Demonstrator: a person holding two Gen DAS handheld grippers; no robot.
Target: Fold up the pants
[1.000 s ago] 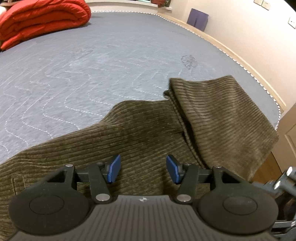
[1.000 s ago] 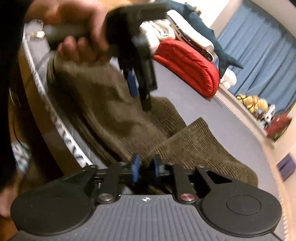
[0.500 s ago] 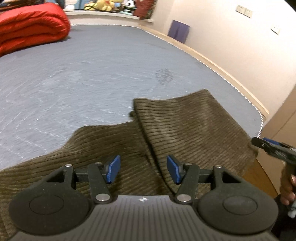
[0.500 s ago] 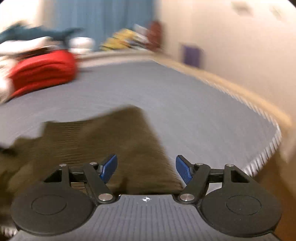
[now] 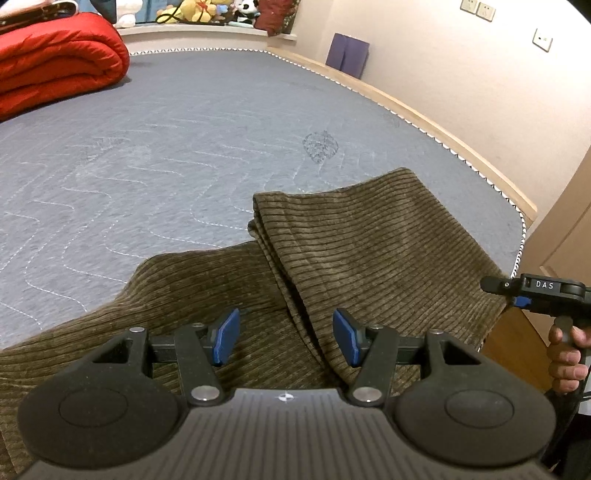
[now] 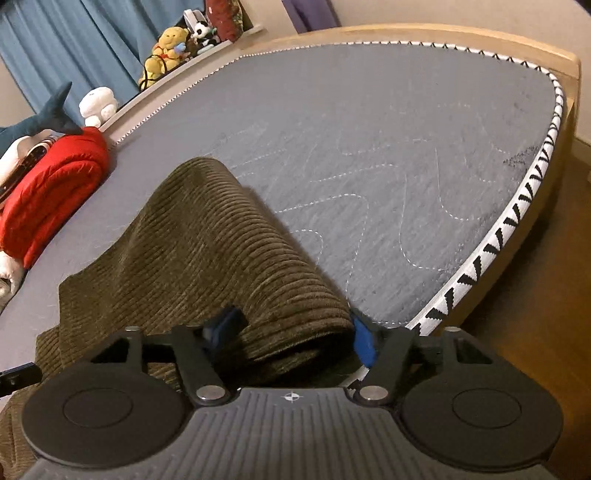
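Two grippers work over olive corduroy pants point(image 5: 369, 258) spread on a grey quilted mattress point(image 5: 184, 129). At far left in the left wrist view, a rolled red duvet point(image 5: 55, 70) lies on the mattress, with stuffed toys point(image 5: 207, 11) on the ledge behind it. Nearer, the left gripper point(image 5: 283, 338) hovers over the pants, its blue pads spread apart with only flat cloth beneath them and nothing pinched. One leg of the pants is folded across the other, and its edge runs between the pads. At the right edge a hand point(image 5: 565, 362) holds the right gripper's handle beside the mattress corner.

From the right wrist view, the red duvet point(image 6: 51, 192) again sits at left, with a blue curtain point(image 6: 92, 40) beyond it. The right gripper point(image 6: 291, 334) has the rolled end of a pants leg point(image 6: 229, 251) between its jaws, which are closing; the pads flank the fabric, but a firm pinch cannot be told. No container is in view.
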